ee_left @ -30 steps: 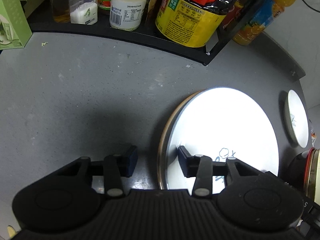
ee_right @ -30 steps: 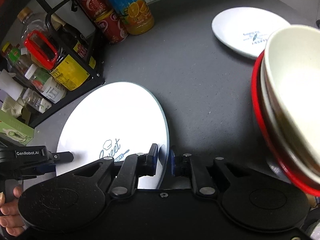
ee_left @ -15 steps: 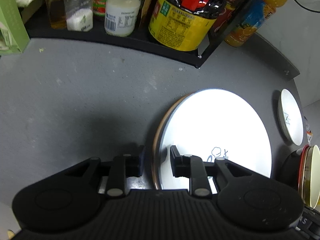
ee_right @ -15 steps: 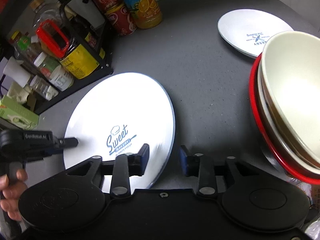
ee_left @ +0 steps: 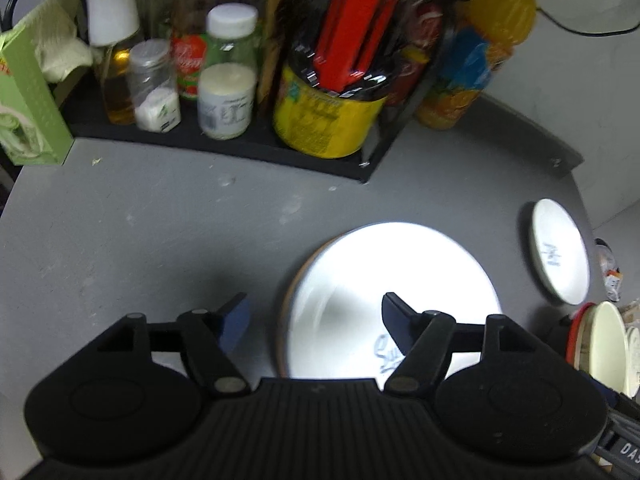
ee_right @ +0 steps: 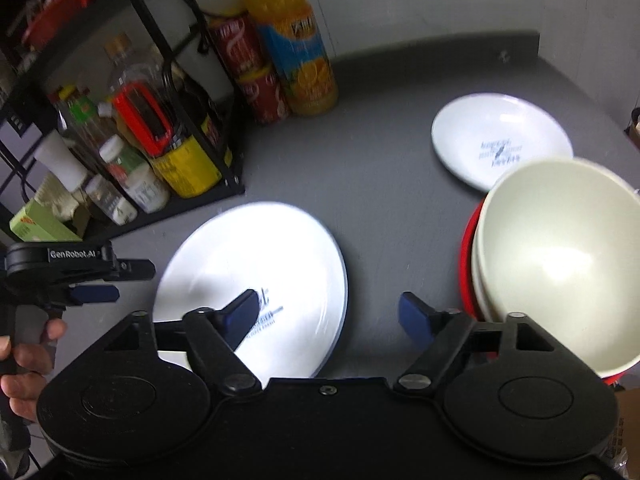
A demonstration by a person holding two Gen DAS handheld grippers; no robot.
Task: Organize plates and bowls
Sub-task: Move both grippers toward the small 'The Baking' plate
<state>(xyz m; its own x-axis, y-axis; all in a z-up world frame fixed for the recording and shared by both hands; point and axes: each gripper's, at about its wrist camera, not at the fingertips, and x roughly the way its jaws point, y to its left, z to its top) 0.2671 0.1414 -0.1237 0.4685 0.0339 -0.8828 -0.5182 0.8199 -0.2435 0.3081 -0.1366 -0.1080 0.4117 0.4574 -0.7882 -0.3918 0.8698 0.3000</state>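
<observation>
A large white plate (ee_left: 384, 276) with blue lettering lies flat on the grey table (ee_left: 160, 220), with a brown rim showing under its left edge. My left gripper (ee_left: 316, 312) hovers above that edge, its jaws opening, nothing pressed between them. My right gripper (ee_right: 328, 310) hangs over the same plate's (ee_right: 248, 264) right edge, jaws opening and empty too. The left gripper (ee_right: 116, 280) also shows in the right wrist view, held by a hand (ee_right: 24, 360). A small white plate (ee_right: 500, 140) lies at the back right. Stacked cream bowls (ee_right: 560, 256) sit in a red one at the right.
A black wire rack (ee_left: 224, 140) at the back holds jars, bottles and a yellow-labelled oil jug (ee_left: 328, 120). An orange juice bottle (ee_right: 296, 52) and red cans (ee_right: 248, 68) stand beside it. A green box (ee_left: 28, 100) sits at the far left.
Both grippers were closed near the large plate's rim. They have since spread wide and risen away from it. The plate stays flat on the table.
</observation>
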